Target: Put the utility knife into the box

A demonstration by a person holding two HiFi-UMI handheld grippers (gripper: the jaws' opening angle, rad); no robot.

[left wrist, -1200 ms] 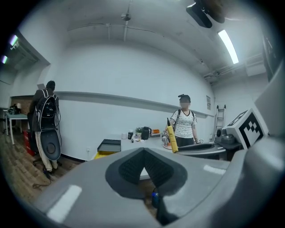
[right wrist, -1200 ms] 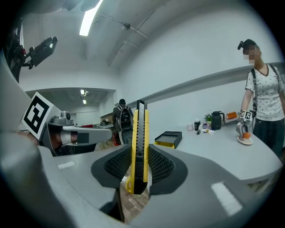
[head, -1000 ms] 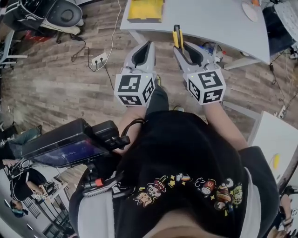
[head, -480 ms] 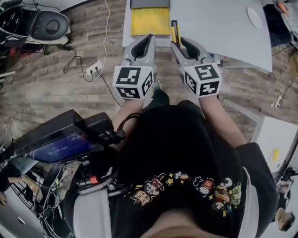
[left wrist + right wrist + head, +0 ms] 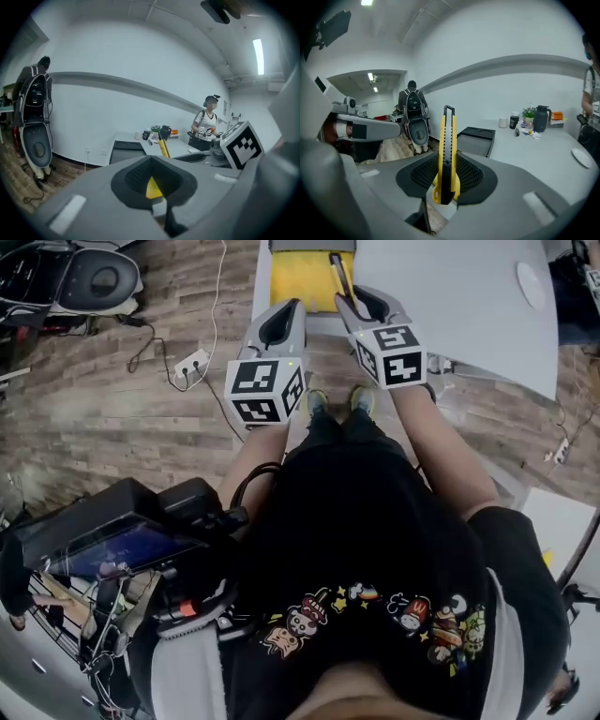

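Observation:
A yellow and black utility knife [image 5: 446, 154] stands upright between the jaws of my right gripper [image 5: 445, 185], which is shut on it. In the head view the knife [image 5: 337, 270] points forward over the right side of the yellow box [image 5: 302, 277], which lies at the near edge of the white table [image 5: 450, 306]. My left gripper [image 5: 284, 313] hovers just short of the box's near edge, shut with nothing in it. Through the hollow of the left gripper [image 5: 157, 190] a patch of the yellow box [image 5: 153, 188] shows. A dark grey tray-like part [image 5: 476, 137] lies behind the box.
A white plate [image 5: 530, 282] lies on the table's right side. A kettle [image 5: 540, 119], a cup and a plant stand at its far end. A power strip [image 5: 192, 362] with cables lies on the wooden floor to the left. A person [image 5: 206, 124] stands beyond the table.
Both grippers have moved forward to the table. The knife in the right gripper has come over the yellow box, and the left gripper has reached its near edge.

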